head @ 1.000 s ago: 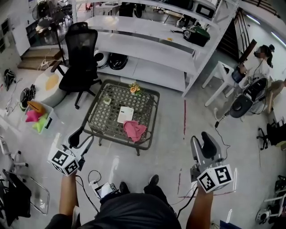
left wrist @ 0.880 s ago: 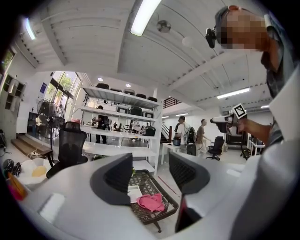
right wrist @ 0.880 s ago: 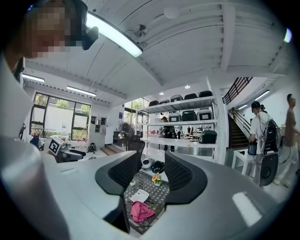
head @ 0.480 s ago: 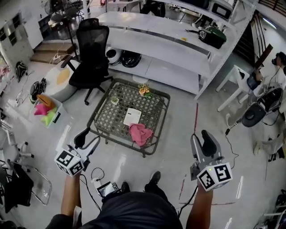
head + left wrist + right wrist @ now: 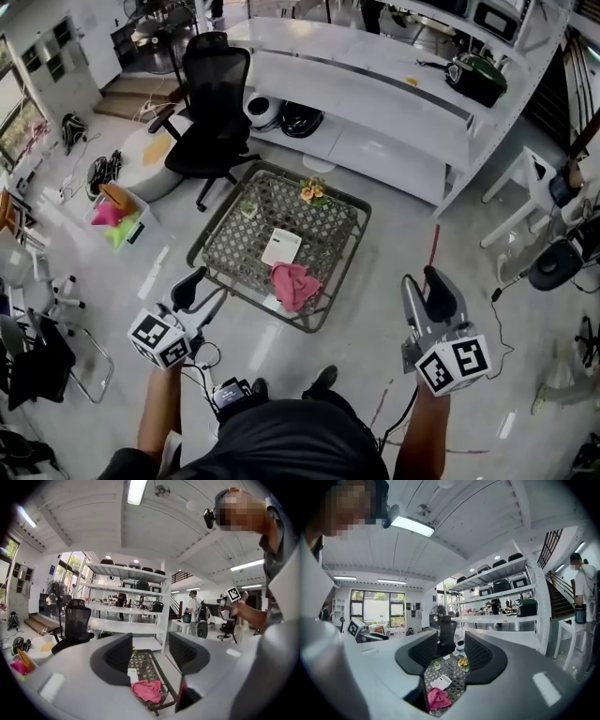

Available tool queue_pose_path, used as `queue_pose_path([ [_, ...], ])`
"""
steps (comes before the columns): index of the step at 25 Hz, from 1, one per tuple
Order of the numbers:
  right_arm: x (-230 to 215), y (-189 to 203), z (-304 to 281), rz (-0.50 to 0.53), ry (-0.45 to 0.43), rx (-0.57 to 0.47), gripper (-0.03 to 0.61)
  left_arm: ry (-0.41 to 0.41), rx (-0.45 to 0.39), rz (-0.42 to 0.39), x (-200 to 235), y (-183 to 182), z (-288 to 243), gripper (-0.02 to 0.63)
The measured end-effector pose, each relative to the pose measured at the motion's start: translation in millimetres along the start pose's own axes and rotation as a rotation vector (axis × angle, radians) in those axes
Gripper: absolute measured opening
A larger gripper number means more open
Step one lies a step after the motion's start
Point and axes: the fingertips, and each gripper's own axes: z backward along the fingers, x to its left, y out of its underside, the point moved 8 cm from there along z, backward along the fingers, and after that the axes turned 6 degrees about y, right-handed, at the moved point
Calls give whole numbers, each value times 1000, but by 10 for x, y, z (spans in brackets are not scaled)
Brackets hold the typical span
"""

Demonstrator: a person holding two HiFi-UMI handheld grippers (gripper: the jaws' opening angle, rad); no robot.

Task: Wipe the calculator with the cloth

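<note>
A white calculator (image 5: 281, 247) lies on a low wicker table (image 5: 234, 239), with a crumpled pink cloth (image 5: 293, 284) just in front of it near the table's front edge. My left gripper (image 5: 204, 291) hangs open and empty short of the table's front left corner. My right gripper (image 5: 427, 292) is open and empty too, out over the floor to the right of the table. In the left gripper view the cloth (image 5: 148, 690) and calculator (image 5: 133, 676) show between the jaws, far off. In the right gripper view the cloth (image 5: 437, 698) and calculator (image 5: 440, 682) also lie well ahead.
A small flower pot (image 5: 313, 191) and a small cup (image 5: 248, 208) stand at the table's far side. A black office chair (image 5: 214, 105) is behind the table's left corner, white shelving (image 5: 375, 103) behind. Cables and a box (image 5: 228, 394) lie by the person's feet.
The person has walked toward the table: table, cloth and calculator now sit closer in the head view. Both grippers came forward with them, still open and empty.
</note>
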Motion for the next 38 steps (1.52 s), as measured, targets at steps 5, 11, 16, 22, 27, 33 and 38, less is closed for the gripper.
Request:
queue_pose_path([
  [5,-380,86,-139,-20,-58,-6,161,-53,8,-5,-190,41,-210,264],
  [11,-758,128,-214,-34,-98,-3,161,-92,33,-8,-391,52,-449,264],
  [16,-977,186,-248,-56,-105,-1,161,-95,43,-24,-463,-24,-639,264],
  [22,-1119,253,-270,-69,-84,23,161,-61,73,-24,-456,-40,-917,265],
  [27,-1239,284,-255,-70,-18,31,161,3,90,-17,-352,-12,-1208,265],
  [33,-1171,305,-324,-72,62,44,161,96,90,-21,-15,-15,-1565,265],
  [38,-1046,236,-473,-65,132,49,161,183,81,-14,277,-26,-1820,265],
])
